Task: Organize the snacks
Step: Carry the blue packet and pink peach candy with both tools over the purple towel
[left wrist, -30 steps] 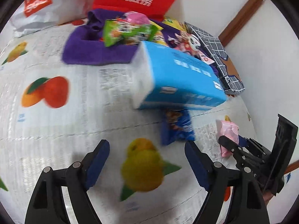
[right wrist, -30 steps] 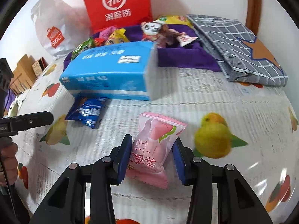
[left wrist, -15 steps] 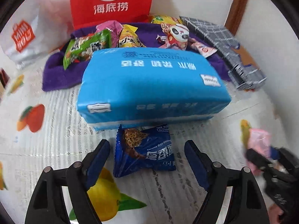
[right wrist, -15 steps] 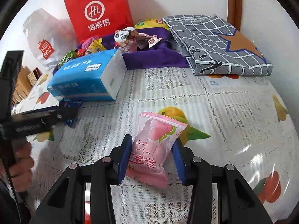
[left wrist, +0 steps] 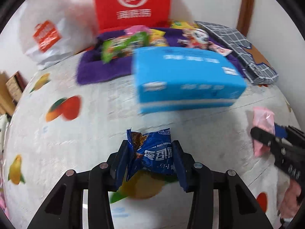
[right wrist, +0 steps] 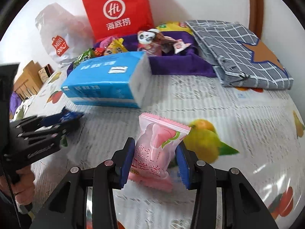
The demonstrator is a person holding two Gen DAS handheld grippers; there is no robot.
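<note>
grippers: 2, left gripper (left wrist: 150,159), right gripper (right wrist: 155,159) | blue snack packet (left wrist: 154,156): 1 | pink snack packet (right wrist: 158,145): 1 | blue tissue pack (right wrist: 106,80): 1 | red paper bag (right wrist: 118,9): 1 | white plastic bag (right wrist: 59,38): 1 | purple towel (right wrist: 179,64): 1 | grey checked cloth (right wrist: 238,51): 1 | snacks piled on towel: several, count unclear

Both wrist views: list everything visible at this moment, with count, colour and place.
Blue snack packet: 1, blue, between left pads.
Pink snack packet: 1, pink, between right pads.
Tissue pack: 1, blue, mid-table.
Purple cloth: 1, behind tissues, heaped with assorted snacks.
Red bag: 1, against wall.
White bag: 1, beside red bag.
Checked cloth: 1, grey, far right.
Tablecloth: 1, white, fruit print.
Left gripper: just closed on blue packet.
Right gripper: clamps pink packet.
</note>
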